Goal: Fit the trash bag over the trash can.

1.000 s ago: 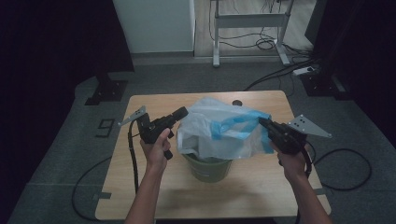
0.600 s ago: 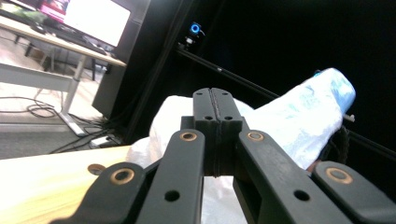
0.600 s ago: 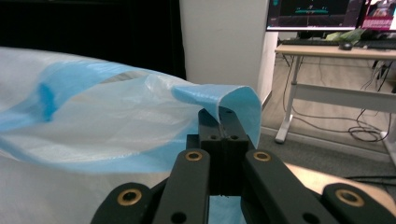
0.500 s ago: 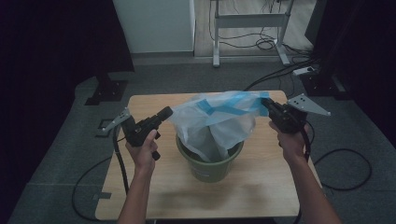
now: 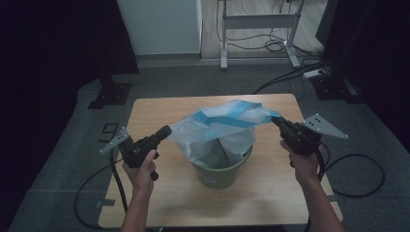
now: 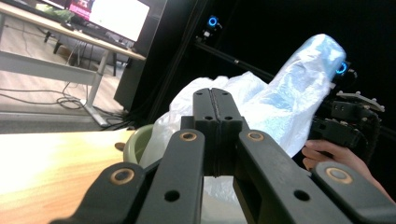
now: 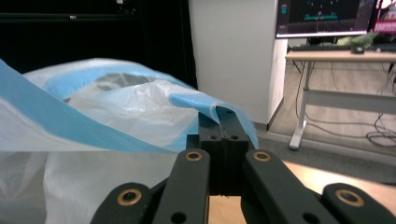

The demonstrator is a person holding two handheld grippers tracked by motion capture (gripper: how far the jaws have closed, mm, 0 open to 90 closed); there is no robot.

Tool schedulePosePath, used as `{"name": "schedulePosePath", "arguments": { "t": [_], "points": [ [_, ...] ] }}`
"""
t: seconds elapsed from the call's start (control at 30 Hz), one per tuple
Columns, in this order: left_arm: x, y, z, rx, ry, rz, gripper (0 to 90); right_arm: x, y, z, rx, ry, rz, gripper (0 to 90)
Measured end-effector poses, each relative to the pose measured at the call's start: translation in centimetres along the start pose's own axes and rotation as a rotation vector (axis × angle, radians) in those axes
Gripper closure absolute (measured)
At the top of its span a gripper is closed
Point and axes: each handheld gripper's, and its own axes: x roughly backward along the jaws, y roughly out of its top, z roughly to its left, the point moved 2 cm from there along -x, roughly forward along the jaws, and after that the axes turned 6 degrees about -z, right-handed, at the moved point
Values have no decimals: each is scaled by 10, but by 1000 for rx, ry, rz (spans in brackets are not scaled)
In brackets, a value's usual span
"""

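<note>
Since the earlier frames, my left gripper point(image 5: 167, 130) has drawn away from the plastic bag point(image 5: 217, 133) toward the tabletop's left edge and slightly down, while my right gripper point(image 5: 276, 123) has stayed near the right edge, and the bag now stretches out toward it. I read the left gripper's jaws as pressed together with nothing between them; in the left gripper view point(image 6: 215, 100) the pads meet flush and the bag lies beyond them. I read the right gripper's jaws as clamped on the bag's blue band point(image 7: 196, 101), with the film pinched at the tips point(image 7: 225, 113). The bag, translucent white with a blue strip along its mouth, hangs over and into the green bin point(image 5: 220, 173), which stands on the wooden table point(image 5: 159, 198) at about the centre of the tabletop. The lifted bag stands between the two grippers and blocks the sight line across the bin's opening. Cables point(image 5: 104, 186) trail off the left edge to the floor. Beyond the far edge stand a white cabinet point(image 5: 162, 24) and a desk frame point(image 5: 256, 21).
</note>
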Motion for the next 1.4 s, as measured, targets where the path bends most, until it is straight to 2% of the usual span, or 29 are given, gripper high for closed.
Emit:
{"name": "schedulePosePath", "arguments": {
  "t": [0.23, 0.4, 0.63, 0.7, 0.8, 0.87, 0.97, 1.03, 1.13, 1.2, 1.3, 1.4],
  "points": [
    [7, -14, -6, -83, 87, 9, 900, 11, -24, -4, -28, 4, 26, 891],
    [15, -18, -7, -91, 97, 4, 900, 13, -30, -1, -22, 24, 36, 891],
    [24, -27, -7, -85, 95, 8, 900, 30, -38, 1, -33, 44, 34, 891],
    [27, -32, -7, -69, 85, 12, 900, 33, -43, 1, -42, 48, 39, 891],
    [35, -40, -8, -15, 25, 21, 899, 36, -48, 2, -59, 75, 27, 890],
    [38, -37, -8, -5, -6, 34, 886, 38, -49, 2, -61, 88, 22, 890],
    [41, -25, -12, -30, -20, 28, 812, 38, -49, 4, -45, 94, 23, 891],
    [41, -15, -14, -45, -25, 40, 724, 37, -47, 6, -28, 97, 21, 891],
    [42, 2, -15, -50, -48, 50, 657, 35, -43, 8, 0, 97, 20, 891],
    [39, 11, -18, -75, -37, 64, 614, 33, -39, 10, 18, 98, 23, 890],
    [31, 17, -21, -95, -40, 92, 558, 30, -35, 12, 25, 103, 21, 891],
    [20, 17, -21, -80, -81, 143, 514, 27, -30, 13, 33, 110, 17, 890]
  ]
}}
